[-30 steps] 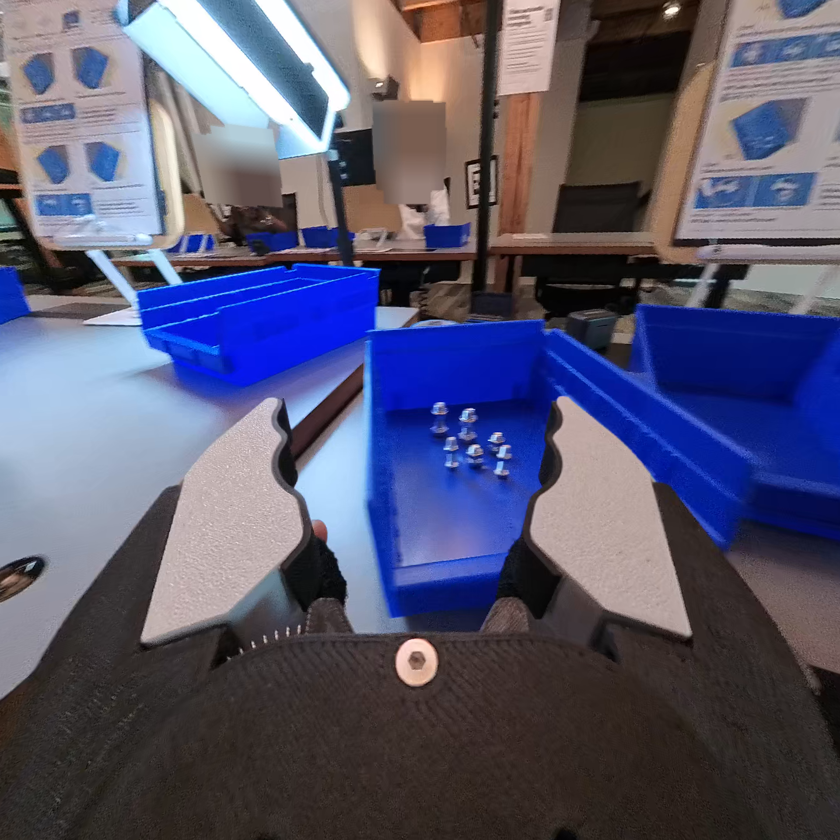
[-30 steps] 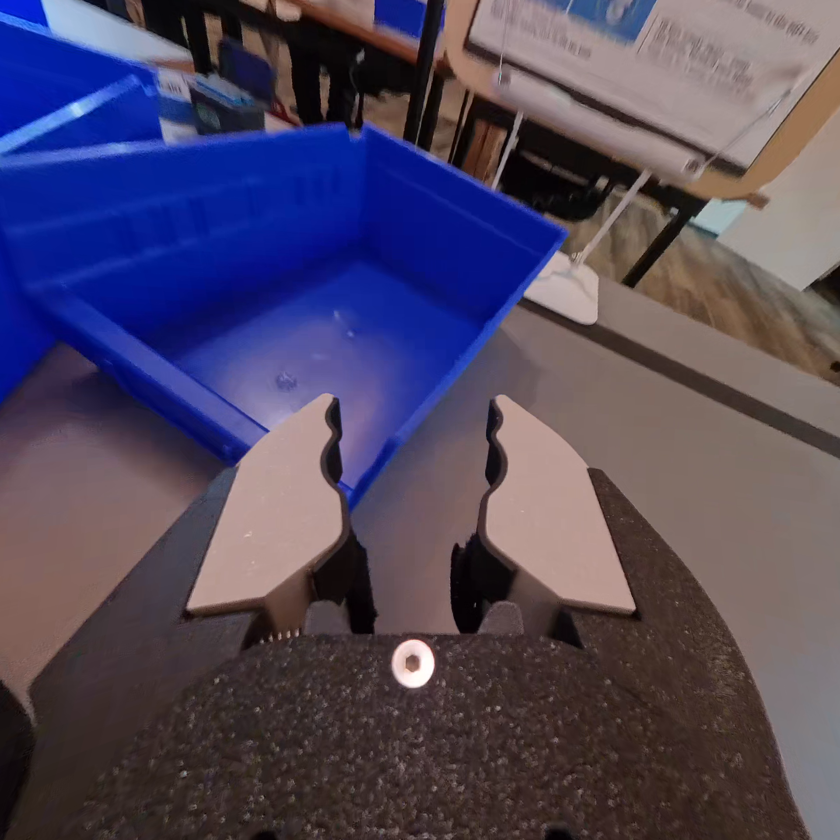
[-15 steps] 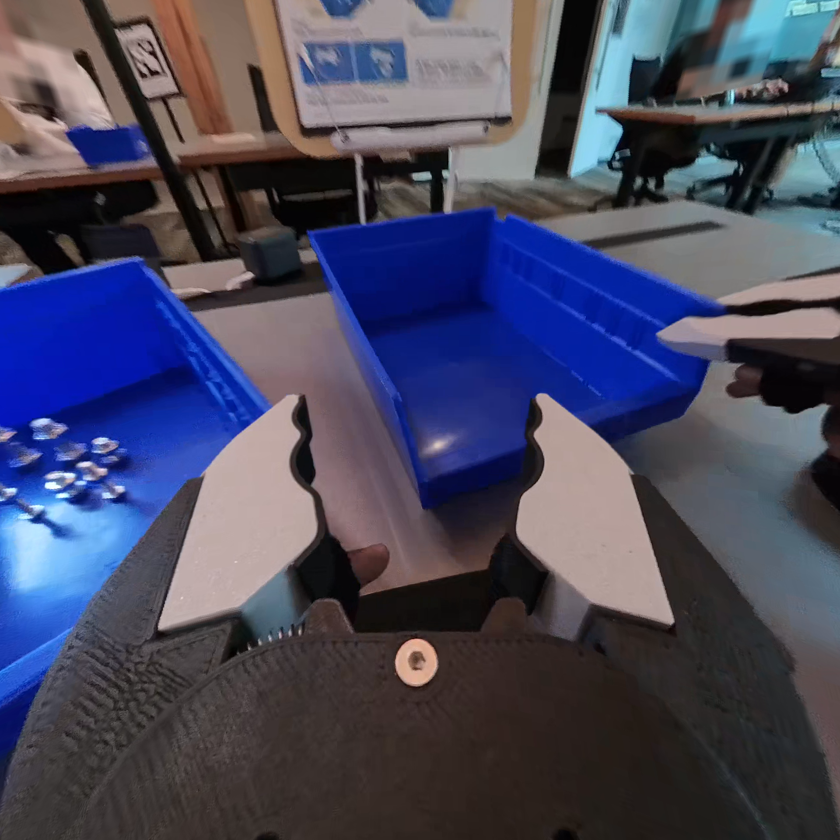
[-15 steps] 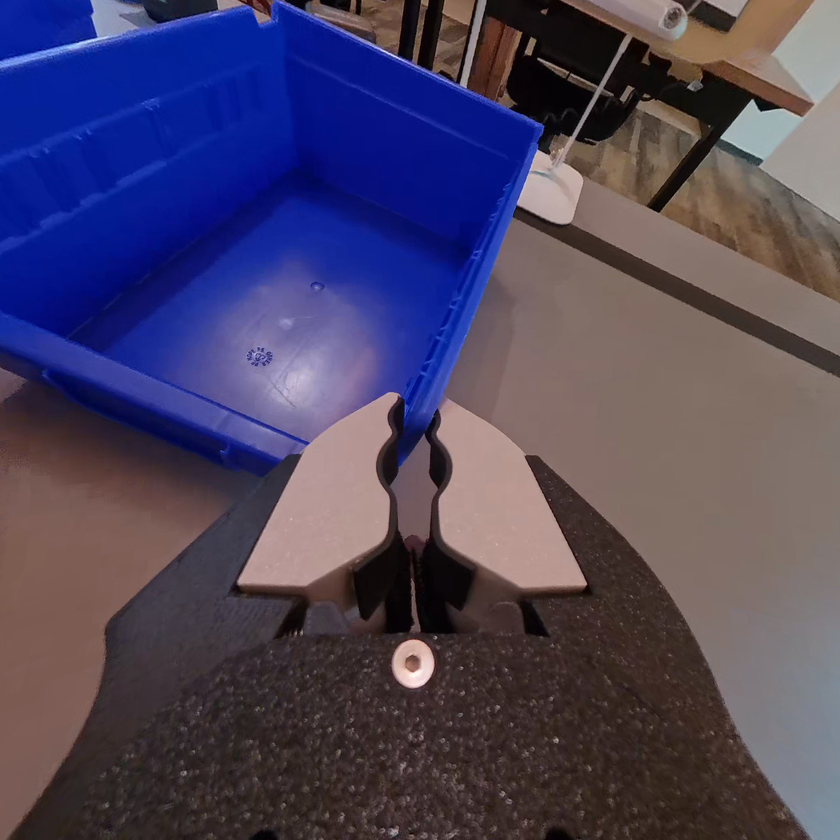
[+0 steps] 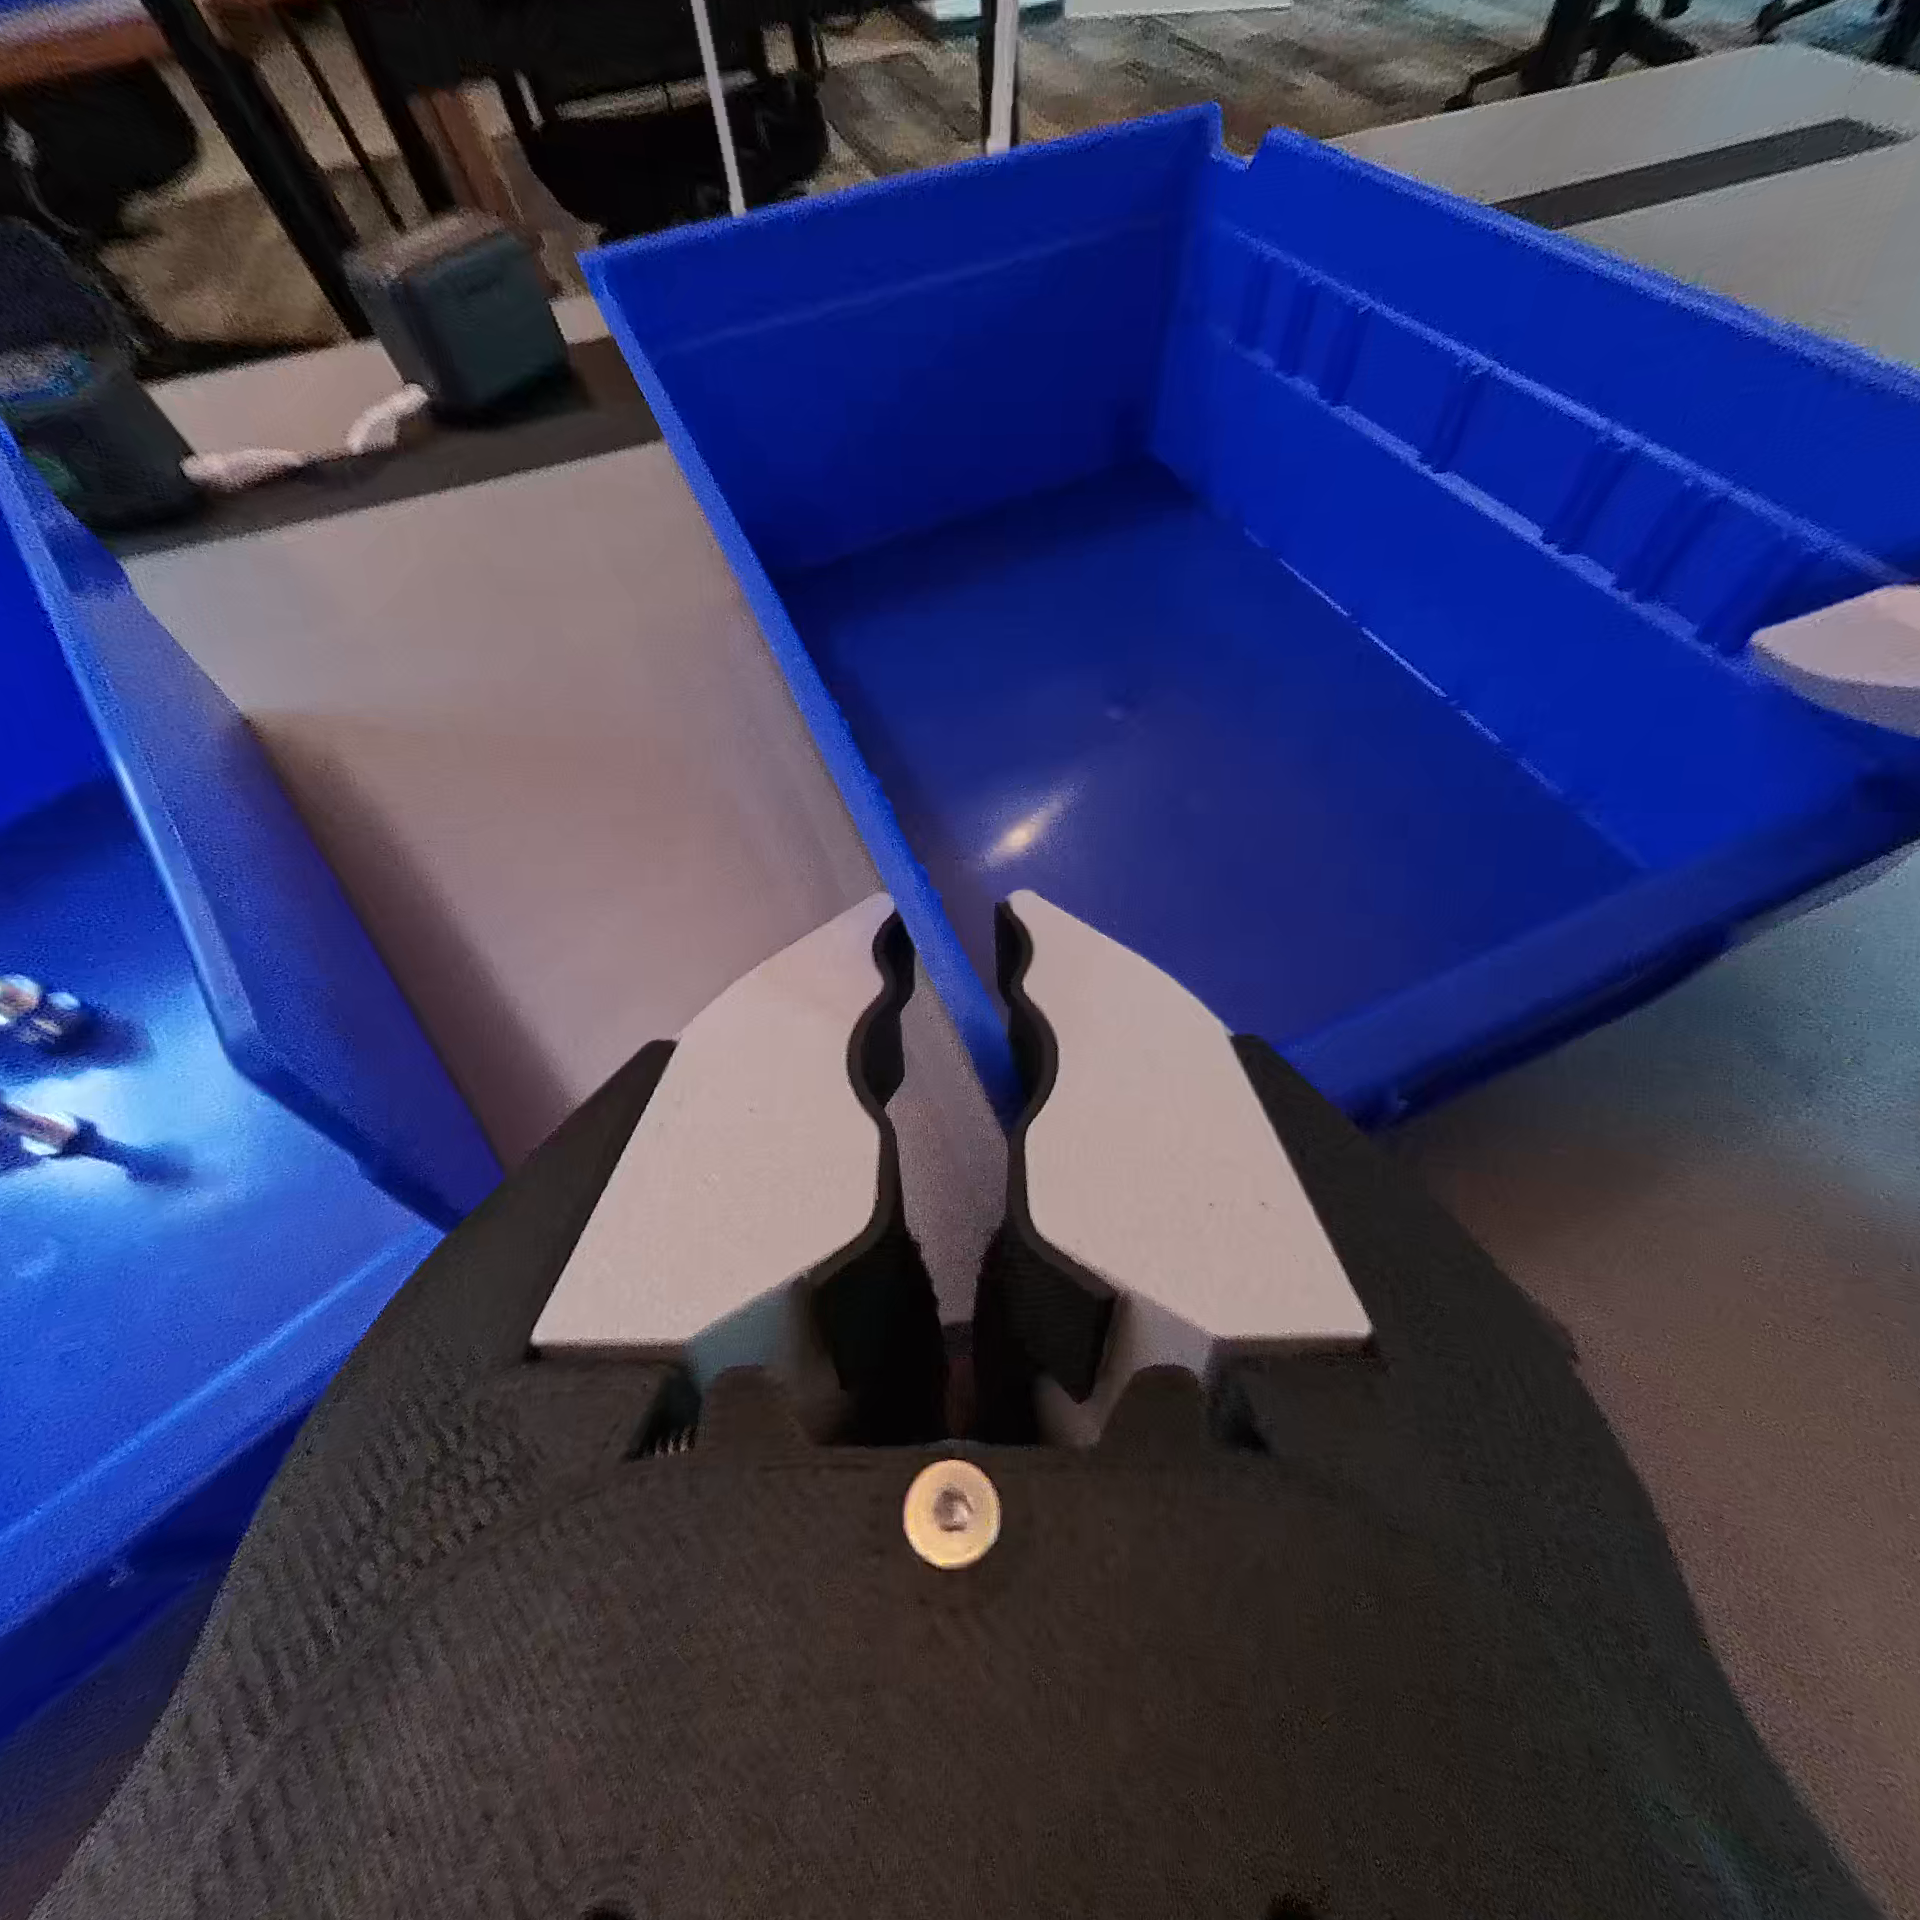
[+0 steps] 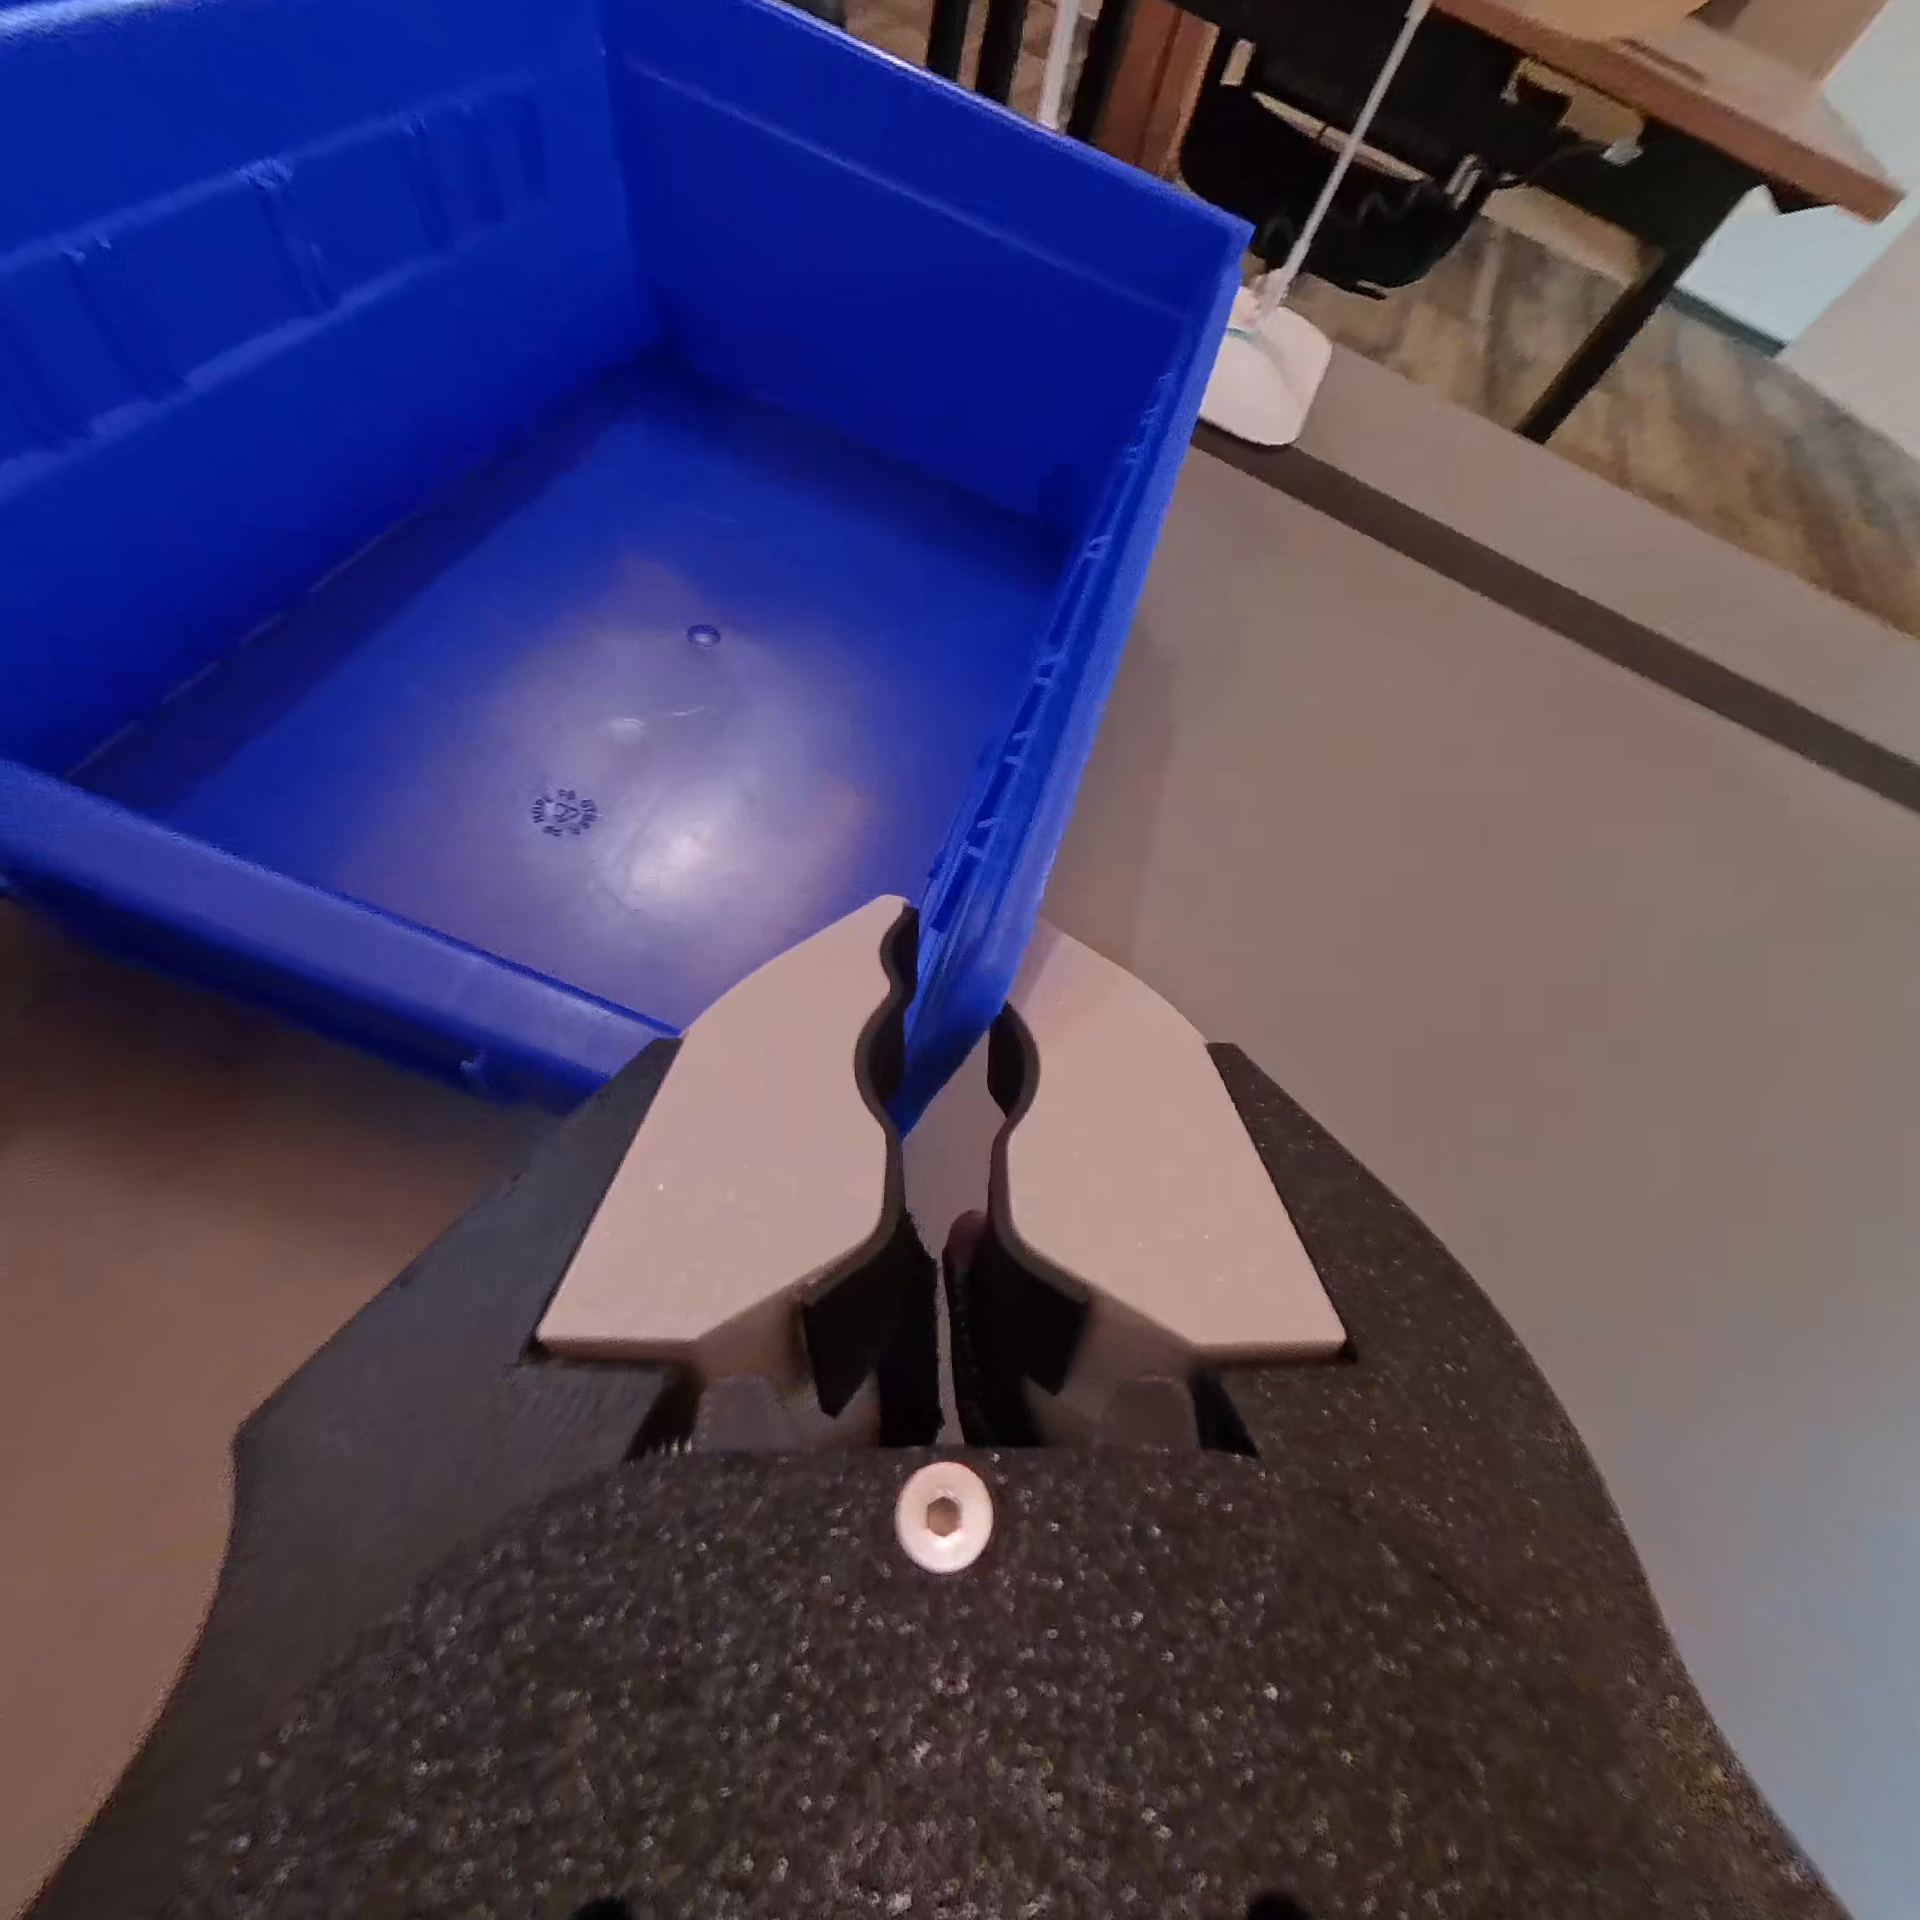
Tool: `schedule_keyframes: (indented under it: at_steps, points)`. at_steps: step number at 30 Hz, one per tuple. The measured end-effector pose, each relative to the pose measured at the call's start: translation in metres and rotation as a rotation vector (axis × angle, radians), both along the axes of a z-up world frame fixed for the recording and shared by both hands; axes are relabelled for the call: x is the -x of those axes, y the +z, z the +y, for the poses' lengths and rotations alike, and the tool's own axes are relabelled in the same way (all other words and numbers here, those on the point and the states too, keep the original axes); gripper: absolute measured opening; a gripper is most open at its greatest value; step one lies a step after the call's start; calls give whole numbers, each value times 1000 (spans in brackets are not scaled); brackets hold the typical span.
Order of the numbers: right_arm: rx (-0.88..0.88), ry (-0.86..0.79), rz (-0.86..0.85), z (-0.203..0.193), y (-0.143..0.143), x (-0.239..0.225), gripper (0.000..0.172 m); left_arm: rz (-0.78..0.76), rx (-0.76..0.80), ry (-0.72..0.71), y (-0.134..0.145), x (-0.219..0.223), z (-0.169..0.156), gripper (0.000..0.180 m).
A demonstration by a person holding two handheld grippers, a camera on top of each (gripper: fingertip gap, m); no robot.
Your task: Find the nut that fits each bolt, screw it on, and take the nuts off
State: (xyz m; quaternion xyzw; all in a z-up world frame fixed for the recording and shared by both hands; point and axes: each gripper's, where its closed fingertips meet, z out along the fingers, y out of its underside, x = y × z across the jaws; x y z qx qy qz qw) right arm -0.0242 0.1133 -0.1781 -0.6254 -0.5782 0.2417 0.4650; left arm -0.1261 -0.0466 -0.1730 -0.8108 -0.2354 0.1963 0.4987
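An empty blue bin [image 5: 935,343] stands on the grey table. In the left wrist view my left gripper [image 5: 945,920] is shut on the bin's left wall near its front corner, with the rim running between the pads. In the right wrist view my right gripper [image 6: 961,935] is shut on the right wall of the same bin [image 6: 831,208] near its front corner. One finger of the right gripper [image 5: 1849,675] shows at the right edge of the left wrist view, on that wall. Small silver bolts with nuts [image 5: 42,1013] lie in a second blue bin [image 5: 208,935] at the far left.
A dark seam [image 6: 1558,613] crosses the grey table to the right of the empty bin. A white stand base [image 6: 1268,384] sits behind the bin's far right corner. A small dark box [image 5: 468,301] stands beyond the table's far edge. The grippers' ends are close to 20 cm from one another.
My left gripper swung right from the bin with bolts to the empty bin and closed on its left wall. My right gripper closed on the right wall half a second ago and still holds it.
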Motion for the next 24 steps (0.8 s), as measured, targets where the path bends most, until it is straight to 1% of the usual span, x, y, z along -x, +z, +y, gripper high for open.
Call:
schedule_keyframes:
  at_steps: [2,4,7,10,13,17,21,24]
  points:
    - [-67,-40,-2,12,8,-6,9,62,-2,-3,11,-3,12,13]
    - [-75,-69,6,26,15,-17,9,76,-26,-22,22,-9,30,12]
    - [-92,-122,16,55,25,-40,10,96,-50,-80,34,-23,67,13]
    - [-125,-173,16,89,33,-67,10,111,-81,-132,40,-43,107,13]
    - [-127,-220,21,125,37,-95,9,96,-106,-185,39,-69,146,15]
    - [-128,-258,26,166,36,-128,9,95,-97,-249,31,-100,189,16]
    - [-151,-270,23,197,28,-153,9,103,-84,-284,26,-123,222,17]
    - [-107,-275,50,217,20,-167,9,132,-45,-314,20,-142,239,20]
